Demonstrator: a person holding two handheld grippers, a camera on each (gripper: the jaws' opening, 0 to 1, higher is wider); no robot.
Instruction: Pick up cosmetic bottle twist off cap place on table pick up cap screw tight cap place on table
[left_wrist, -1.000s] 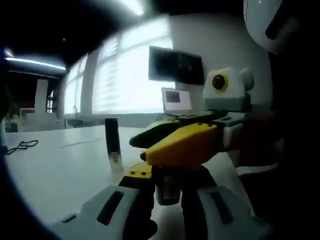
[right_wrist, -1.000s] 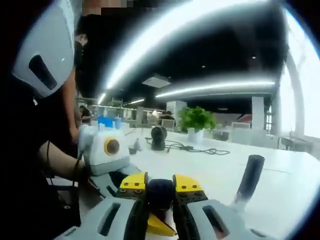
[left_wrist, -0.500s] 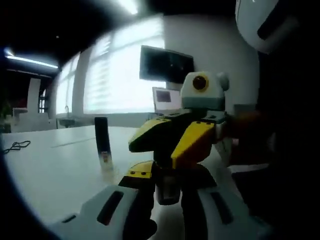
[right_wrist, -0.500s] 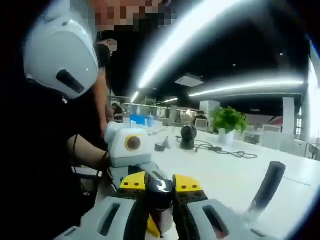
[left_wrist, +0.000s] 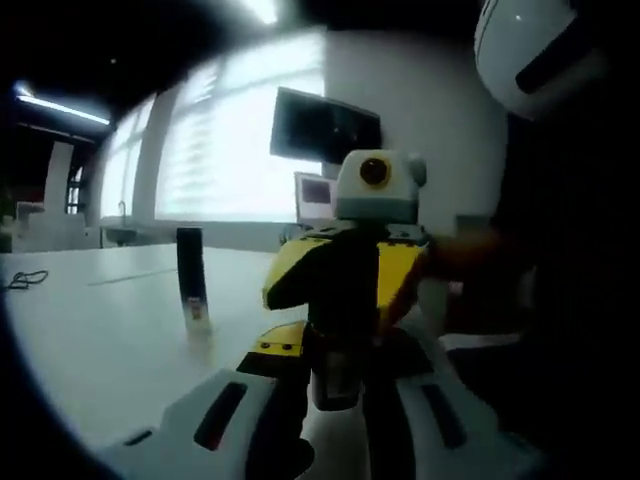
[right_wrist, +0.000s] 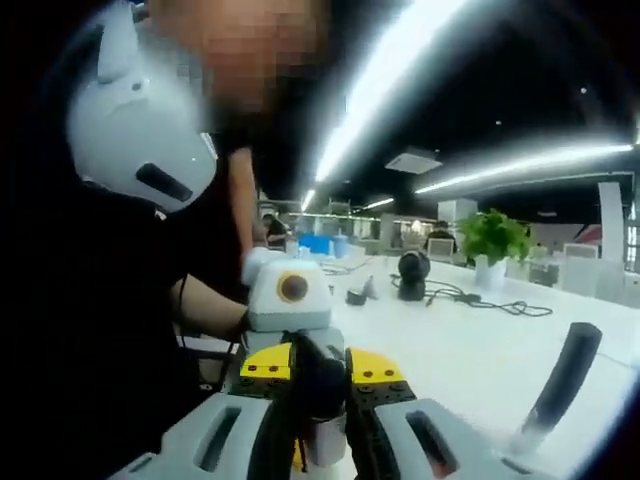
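Note:
My left gripper (left_wrist: 335, 358) is shut on the body of a small greyish cosmetic bottle (left_wrist: 335, 380), holding it upright just above the white table (left_wrist: 110, 340). The right gripper (left_wrist: 340, 290), yellow and black, comes down onto the bottle's top from the right. In the right gripper view, my right gripper (right_wrist: 320, 366) is shut on the bottle's black cap (right_wrist: 318, 382) between its yellow-tipped jaws. The pale bottle body (right_wrist: 326, 442) shows just below the cap. Whether the cap is loose from the neck is hidden by the jaws.
A tall dark tube (left_wrist: 190, 288) stands on the table to the left, also seen as the tall dark tube (right_wrist: 566, 372). A monitor (left_wrist: 325, 125) and a laptop (left_wrist: 316, 195) sit at the back. A potted plant (right_wrist: 492, 240), a cable (right_wrist: 500, 305) and a person in black (right_wrist: 90, 300) are nearby.
The right gripper has rolled around the bottle's top, from lying across it to standing nearly upright over it. Both views have shifted with the hands; the bottle stays in the left gripper.

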